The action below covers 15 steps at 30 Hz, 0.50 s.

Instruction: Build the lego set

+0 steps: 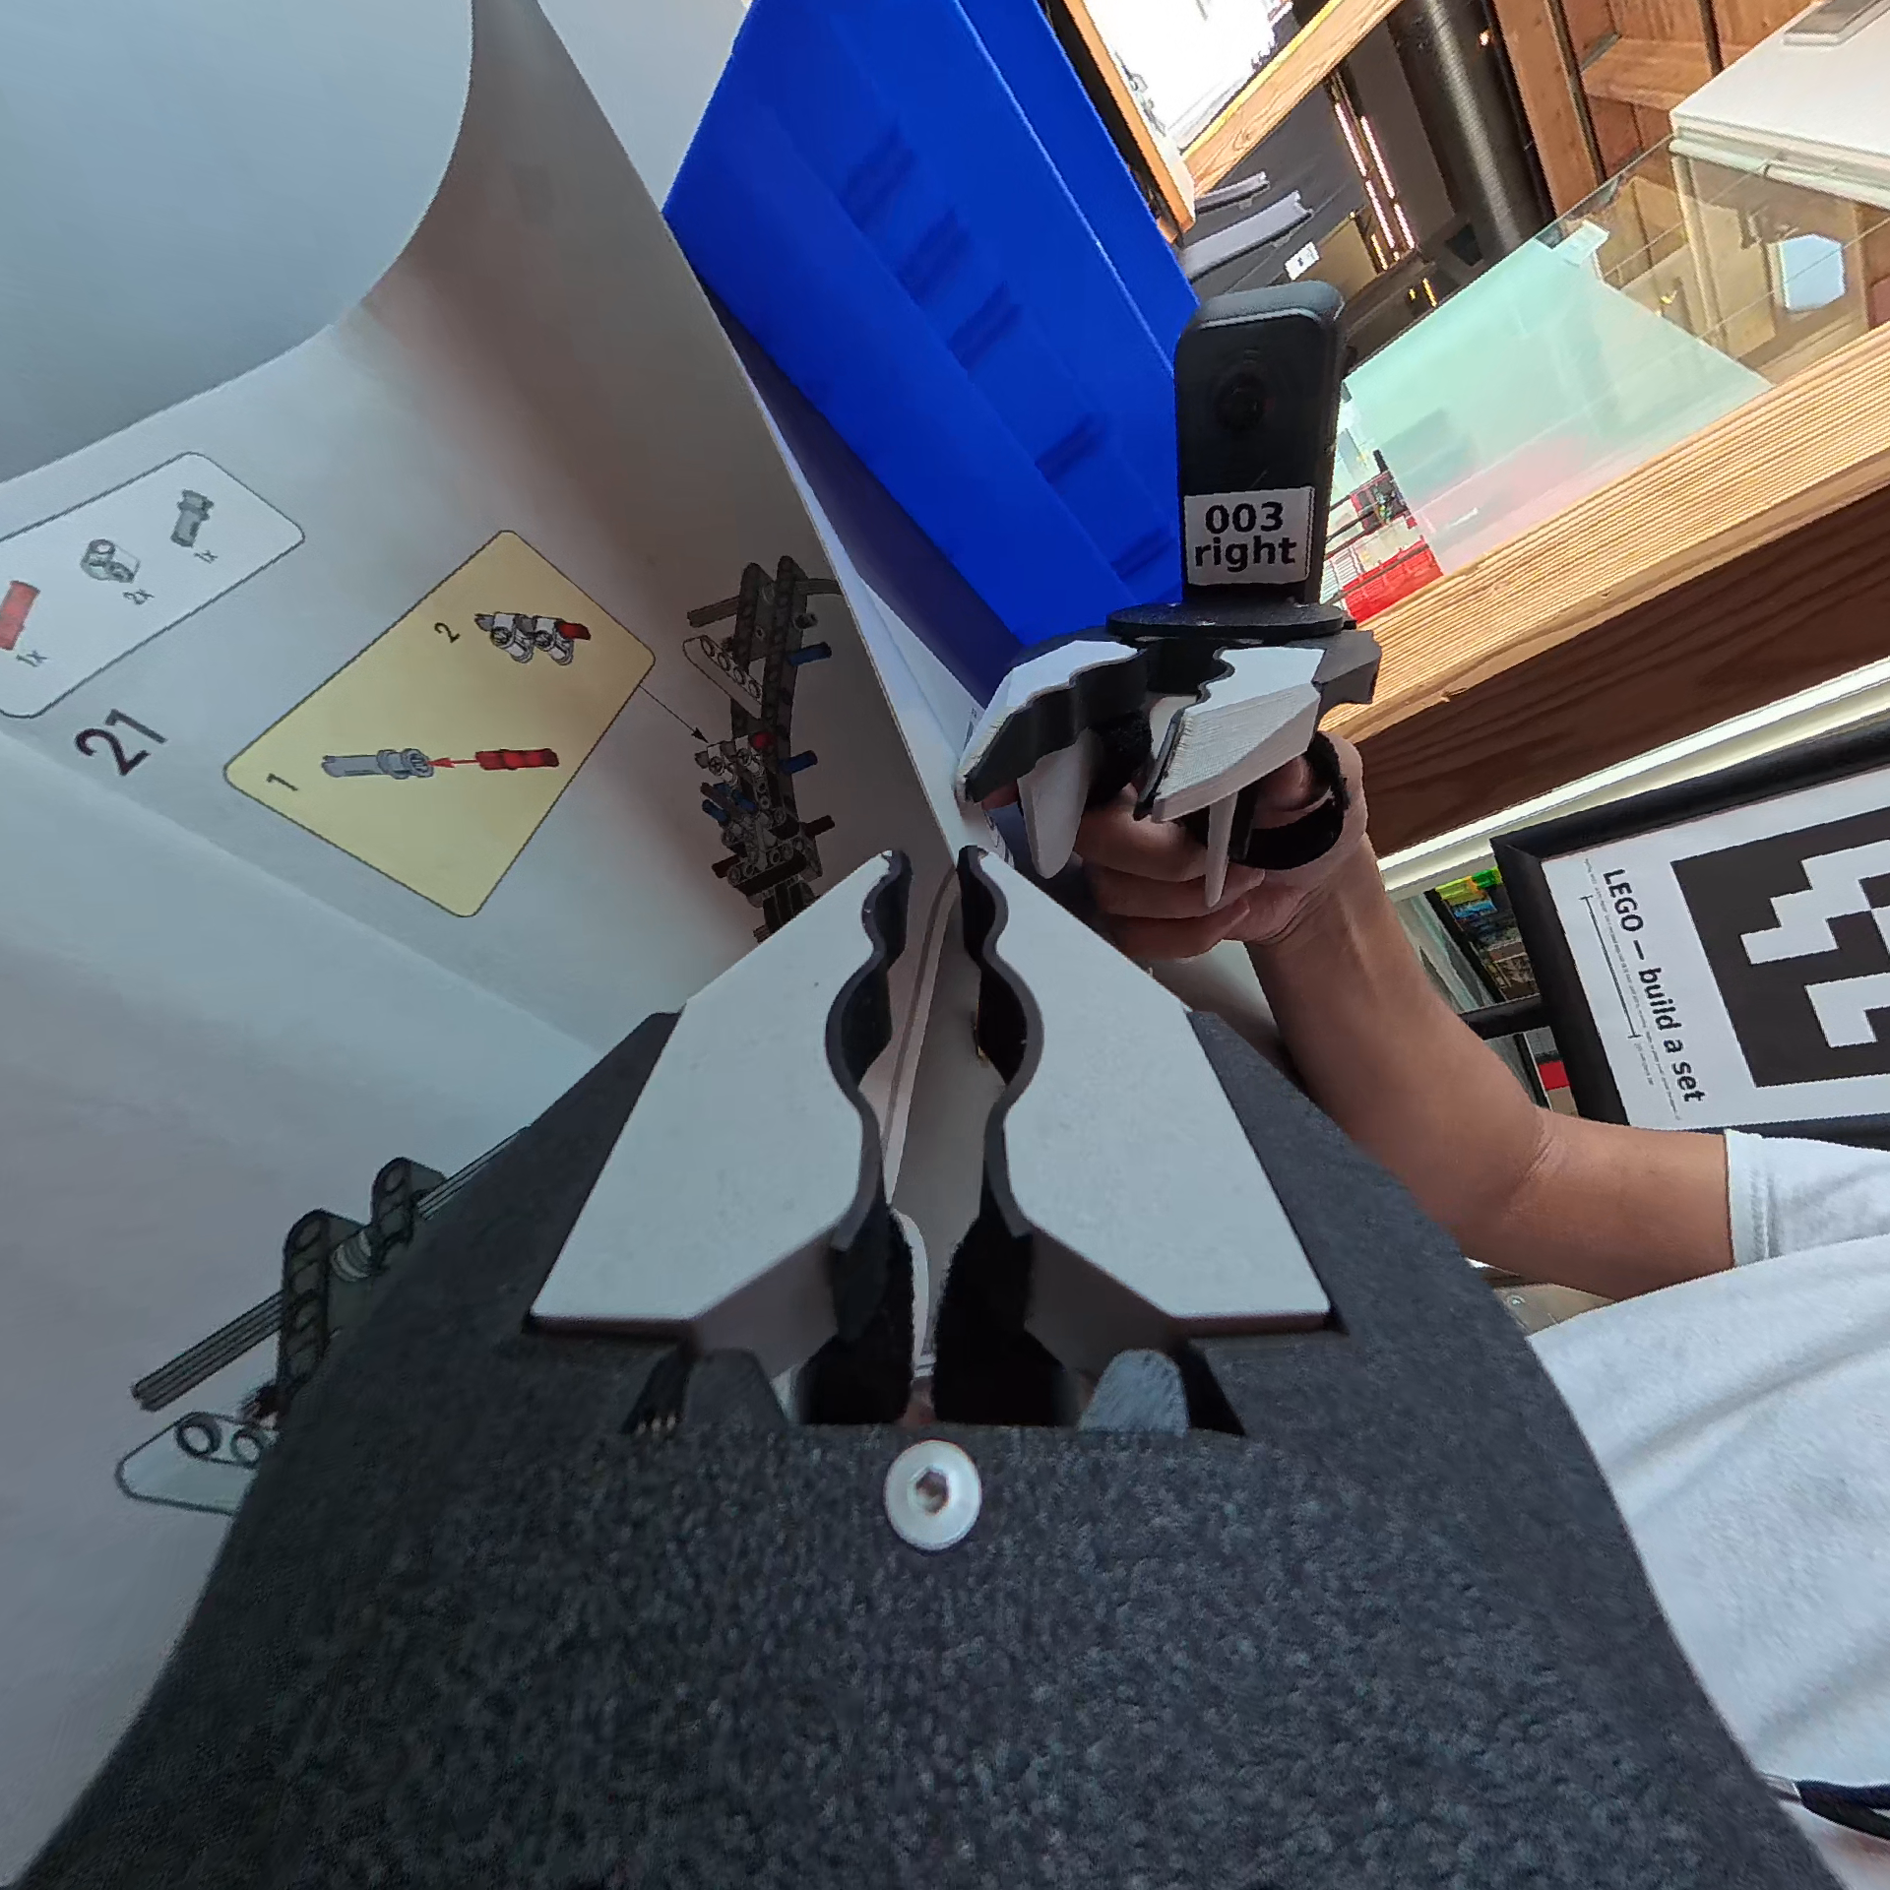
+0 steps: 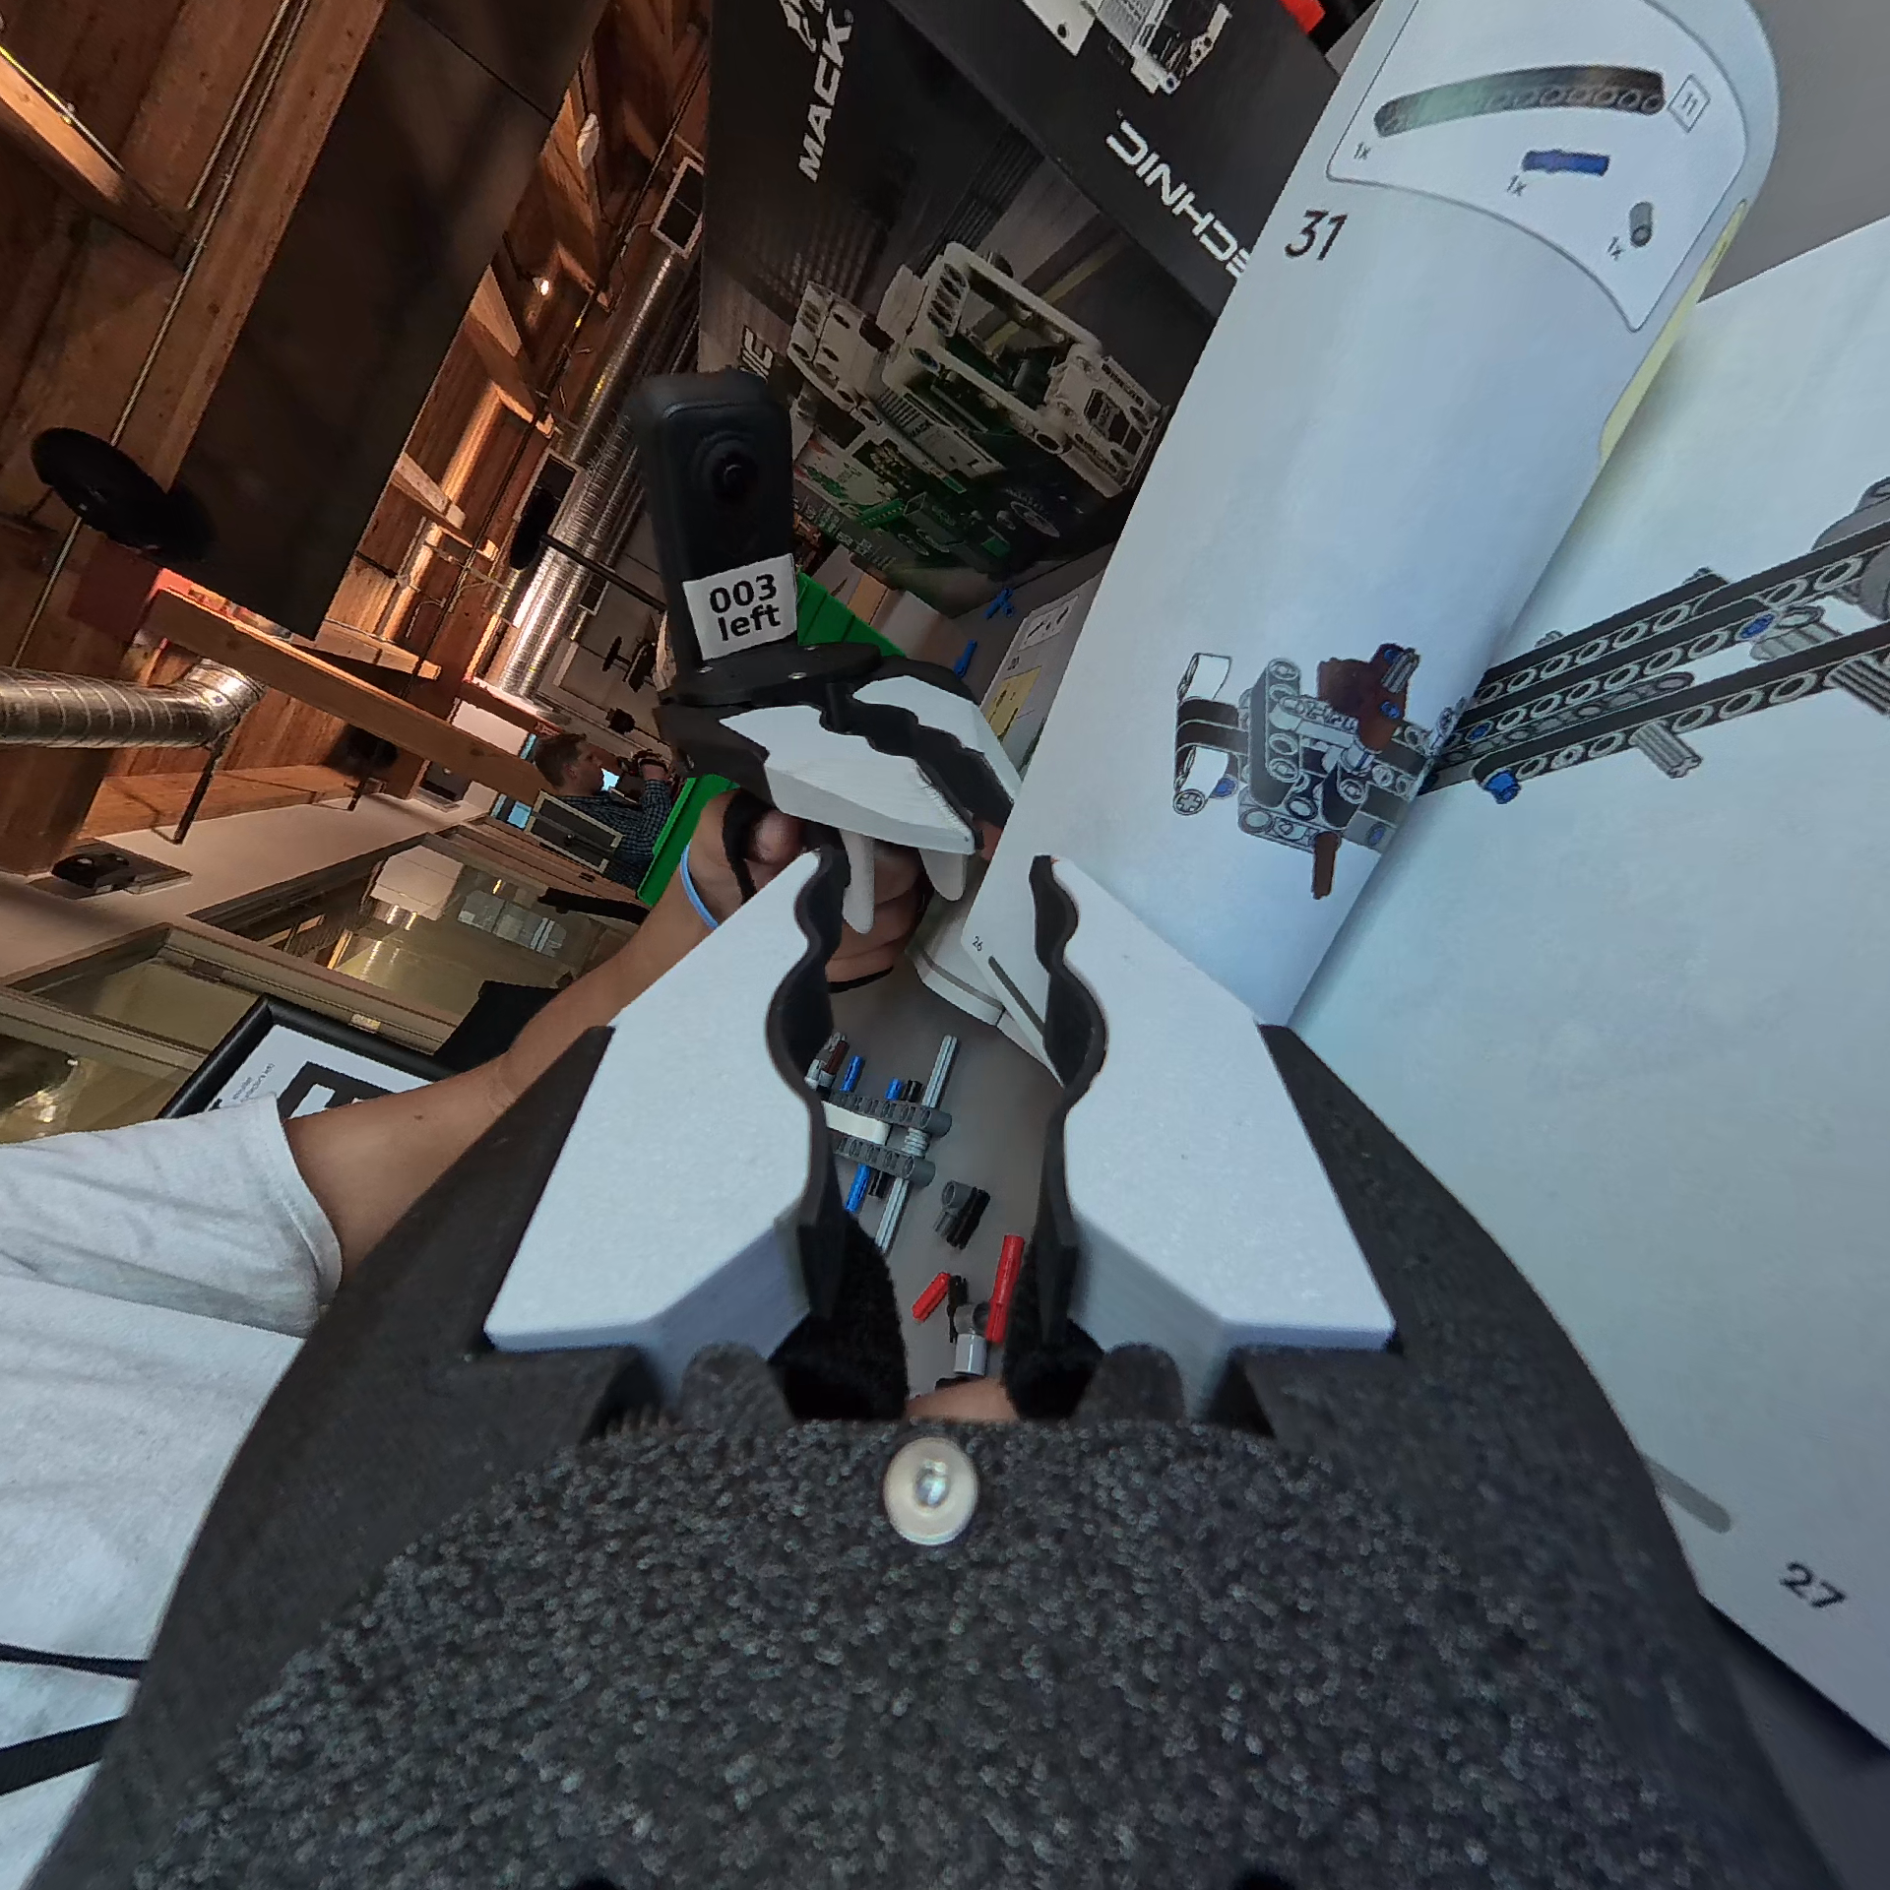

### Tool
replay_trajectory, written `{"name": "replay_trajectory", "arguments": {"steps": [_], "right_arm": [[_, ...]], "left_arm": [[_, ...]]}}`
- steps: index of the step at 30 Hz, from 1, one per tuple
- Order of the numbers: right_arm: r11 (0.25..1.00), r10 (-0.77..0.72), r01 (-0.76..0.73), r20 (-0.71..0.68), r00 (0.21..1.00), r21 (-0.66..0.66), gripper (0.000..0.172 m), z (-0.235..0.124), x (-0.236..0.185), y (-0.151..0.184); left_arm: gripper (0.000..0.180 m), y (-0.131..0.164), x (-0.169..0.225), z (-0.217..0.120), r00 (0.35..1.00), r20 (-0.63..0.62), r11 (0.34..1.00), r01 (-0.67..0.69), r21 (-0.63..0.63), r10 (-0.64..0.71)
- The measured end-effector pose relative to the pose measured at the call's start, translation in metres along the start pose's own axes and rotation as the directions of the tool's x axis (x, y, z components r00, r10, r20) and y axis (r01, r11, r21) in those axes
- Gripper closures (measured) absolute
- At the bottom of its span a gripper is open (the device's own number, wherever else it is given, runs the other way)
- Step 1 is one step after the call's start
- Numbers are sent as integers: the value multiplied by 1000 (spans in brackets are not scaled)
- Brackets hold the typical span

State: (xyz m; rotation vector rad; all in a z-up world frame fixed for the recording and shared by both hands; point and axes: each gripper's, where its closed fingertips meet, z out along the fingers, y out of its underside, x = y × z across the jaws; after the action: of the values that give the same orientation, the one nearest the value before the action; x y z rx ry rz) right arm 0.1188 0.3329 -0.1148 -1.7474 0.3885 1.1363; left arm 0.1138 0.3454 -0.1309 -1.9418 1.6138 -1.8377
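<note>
Timber-walled workshop behind a white paper building-instruction booklet (image 1: 460, 920) held open and upright, both tools at its lower page edge.

Left gripper (image 1: 931, 869) has its jaws only narrowly apart, with a thin page edge of the booklet running between the pads and a sliver of gap showing on each side, so the page is not visibly pinched. Right gripper (image 2: 936, 880) stands just beside it, jaws wide apart and holding nothing, one finger against the booklet's page corner. Only the left wrist view shows the blue plastic crate (image 1: 972, 307) behind the booklet. Only the right wrist view shows the loose grey, blue and red plastic building pieces (image 2: 900, 1125) on the grey tabletop (image 2: 982, 1033) below the booklet, and the dark printed cardboard box (image 2: 972, 409) beyond it.
</note>
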Motion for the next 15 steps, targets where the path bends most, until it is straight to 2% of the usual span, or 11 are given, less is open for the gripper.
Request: {"name": "replay_trajectory", "arguments": {"steps": [6,15], "right_arm": [[1000,1,-1,2,1000,0,135,0,0,0],[1000,3,-3,4,1000,-1,136,0,-1,0]], "left_arm": [[180,1,2,4,1000,-12,1000,-3,-12,3],[180,2,5,9,1000,-10,1000,-16,-18,16]]}}
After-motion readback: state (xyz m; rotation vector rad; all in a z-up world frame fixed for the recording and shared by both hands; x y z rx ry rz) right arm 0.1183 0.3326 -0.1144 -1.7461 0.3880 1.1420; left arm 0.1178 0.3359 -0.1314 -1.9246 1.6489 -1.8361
